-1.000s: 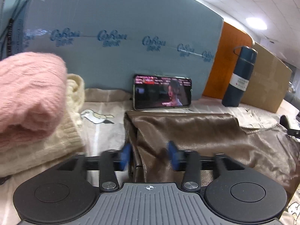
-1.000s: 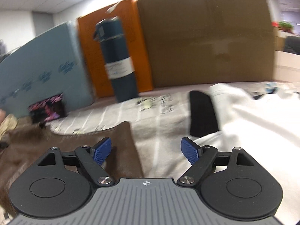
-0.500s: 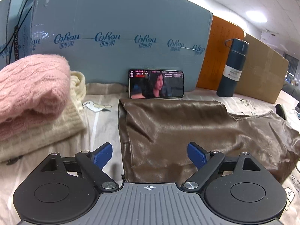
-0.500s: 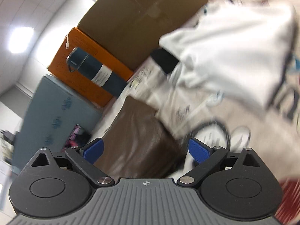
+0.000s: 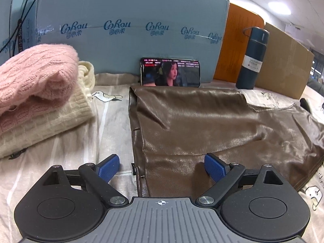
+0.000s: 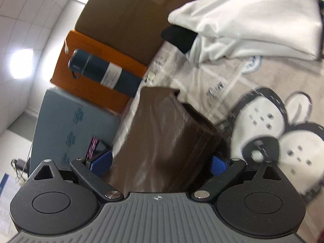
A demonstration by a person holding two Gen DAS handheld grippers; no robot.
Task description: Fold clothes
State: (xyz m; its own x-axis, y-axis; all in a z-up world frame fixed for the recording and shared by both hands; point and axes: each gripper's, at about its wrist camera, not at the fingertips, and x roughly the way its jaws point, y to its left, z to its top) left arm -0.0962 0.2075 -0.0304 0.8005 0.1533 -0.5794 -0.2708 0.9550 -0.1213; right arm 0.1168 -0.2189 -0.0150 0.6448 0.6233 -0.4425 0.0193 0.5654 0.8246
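Left wrist view: pink sweater [image 5: 34, 75] lies on cream sweater [image 5: 50, 119] at far left, apart from the brown leather garment [image 5: 202, 125]; bare printed sheet [image 5: 105, 125] lies between them. Left gripper [image 5: 162, 167] hovers over the garment's near left edge, jaws spread, holding nothing. Right wrist view: right gripper [image 6: 160, 163] jaws spread, straddling the garment's end [image 6: 162, 141]; white garment [image 6: 253, 18] lies well apart.

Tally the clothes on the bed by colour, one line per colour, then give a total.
Pink: 1, the pink sweater
Cream: 1, the cream knit beneath it
Brown: 1, the brown leather garment
White: 1, the white garment
Black: 1, the black piece tucked under the white one; what kind of item it is cannot be told
Total: 5
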